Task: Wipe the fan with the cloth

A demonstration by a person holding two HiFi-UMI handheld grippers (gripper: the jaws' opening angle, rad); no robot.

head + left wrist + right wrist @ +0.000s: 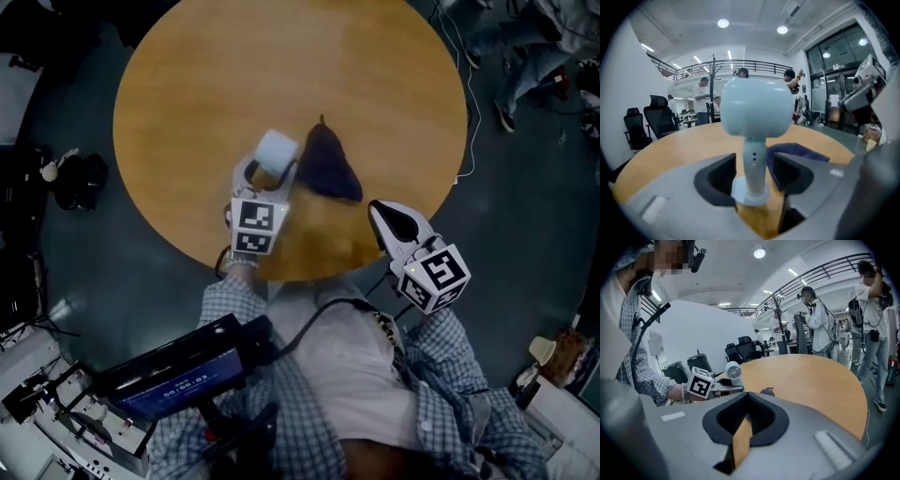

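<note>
A small white fan [277,151] stands upright on the round wooden table [281,56], near its front edge. My left gripper [267,173] is open, its jaws on either side of the fan's stem [754,161] with a gap on both sides. The dark blue cloth [330,165] lies crumpled just right of the fan, and behind it in the left gripper view [799,151]. My right gripper [379,210] is shut and empty, over the table's front edge, right of the cloth. The right gripper view shows the fan [733,370] to the left.
People stand beyond the table's far side [813,315], and office chairs [658,117] sit to the left. A screen device [178,370] is at my lower left. Cables and someone's legs [525,66] are on the floor at the upper right.
</note>
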